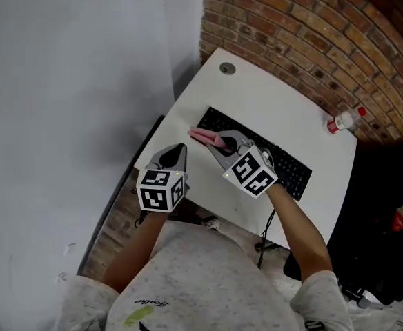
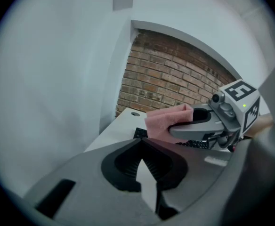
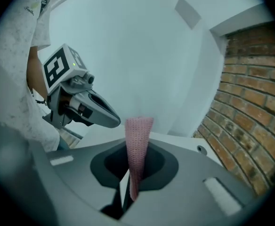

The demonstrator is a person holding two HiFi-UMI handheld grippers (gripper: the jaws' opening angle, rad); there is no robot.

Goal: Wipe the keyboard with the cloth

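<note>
White tabletop point(image 1: 270, 102), black keyboard point(image 1: 292, 169), two grippers above.
The right gripper point(image 1: 221, 142) has its jaws clamped on a pink cloth point(image 1: 201, 136), which sticks out past their tips over the keyboard's end; the left gripper point(image 1: 179, 150), just beside, has jaws closed on nothing.

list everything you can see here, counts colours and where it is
keyboard: 1, black, on the table, partly under the right claw
cloth: 1, pink, pinched in the right claw above the keyboard's left end
table: 1, white, set in the corner
bottle: 1, white with a red cap, lying at the table's far right edge
grommet: 1, grey, far corner of the table
brick wall: 1, red-brown, behind the table
plain wall: 1, white, left of the table
left claw: 1, grey, shut and empty, near the table's left edge
right claw: 1, grey, shut on the cloth
forearm: 1 clearly seen, behind the right claw
</note>
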